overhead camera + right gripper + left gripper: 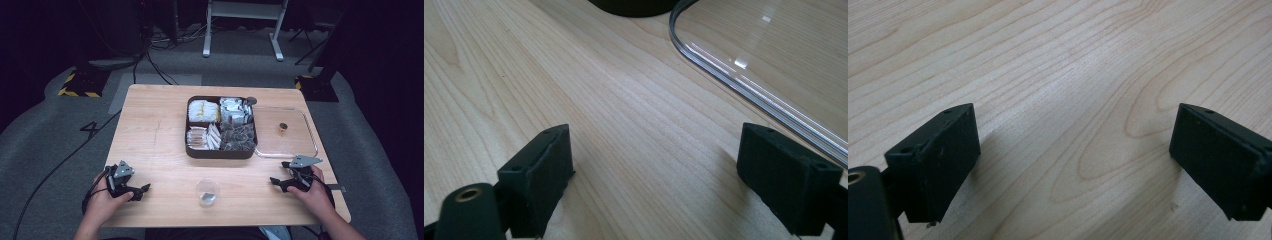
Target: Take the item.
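Nearest the person, 2 hands rest at the front of the desk (160,120), each holding a tool. The left tool (143,190) sits low on the wood near the front left corner, its jaws spread wide with nothing between them; in the left gripper view the left tool (1075,150) frames bare wood grain. The right tool (278,182) lies near the front right edge, likewise wide and empty, and in the right gripper view the right tool (654,175) points over bare wood toward the rim of a clear lid (774,75), with its right jaw just beside that rim.

Between the 2 tools, near the front edge, stands a small clear cup (207,192) with something grey inside (too small to tell what).

Farther back, at the middle of the desk, sits a dark tray (220,151) split into 4 compartments: pale yellow-white packets at back left, silvery packets at back right, white sachets at front left, dark packets at front right. The lid (300,145) lies flat on the desk touching the tray's right side, with a small brown object (283,128) on it.

Beyond the desk lie grey floor (45,130), black cables (150,55) and a white frame (245,20).
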`<state>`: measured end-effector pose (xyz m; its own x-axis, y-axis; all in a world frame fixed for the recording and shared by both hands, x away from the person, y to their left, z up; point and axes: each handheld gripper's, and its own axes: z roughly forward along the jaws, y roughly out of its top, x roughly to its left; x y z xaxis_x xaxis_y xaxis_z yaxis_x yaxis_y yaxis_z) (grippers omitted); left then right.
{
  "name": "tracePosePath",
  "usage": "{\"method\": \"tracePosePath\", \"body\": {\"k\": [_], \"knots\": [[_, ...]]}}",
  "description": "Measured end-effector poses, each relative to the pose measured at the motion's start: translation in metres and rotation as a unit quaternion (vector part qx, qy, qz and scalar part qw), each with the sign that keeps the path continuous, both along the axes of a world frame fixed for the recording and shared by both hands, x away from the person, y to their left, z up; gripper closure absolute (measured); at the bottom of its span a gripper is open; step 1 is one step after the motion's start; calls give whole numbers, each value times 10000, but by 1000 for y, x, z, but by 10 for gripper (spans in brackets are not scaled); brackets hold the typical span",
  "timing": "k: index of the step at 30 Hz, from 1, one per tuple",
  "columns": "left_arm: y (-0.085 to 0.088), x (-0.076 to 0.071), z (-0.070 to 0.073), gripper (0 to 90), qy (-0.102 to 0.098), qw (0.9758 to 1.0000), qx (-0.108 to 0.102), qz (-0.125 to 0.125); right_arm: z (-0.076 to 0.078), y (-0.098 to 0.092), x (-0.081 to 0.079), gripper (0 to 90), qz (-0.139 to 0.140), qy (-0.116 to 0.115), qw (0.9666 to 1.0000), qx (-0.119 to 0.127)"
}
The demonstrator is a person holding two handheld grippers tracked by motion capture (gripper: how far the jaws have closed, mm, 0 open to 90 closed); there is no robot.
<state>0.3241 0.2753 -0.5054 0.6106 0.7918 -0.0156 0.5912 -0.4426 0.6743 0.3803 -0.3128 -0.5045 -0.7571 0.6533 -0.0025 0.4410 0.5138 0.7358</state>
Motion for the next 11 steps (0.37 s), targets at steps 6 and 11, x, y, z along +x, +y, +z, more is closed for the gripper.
{"method": "tracePosePath", "body": {"k": [6,11], "knots": [[-1,5,0,1,37,9999,77,-67,0,0,0,148,0,0,10000,0],[-2,5,-1,1,46,10000,62,-53,0,0,0,148,0,0,10000,0]]}}
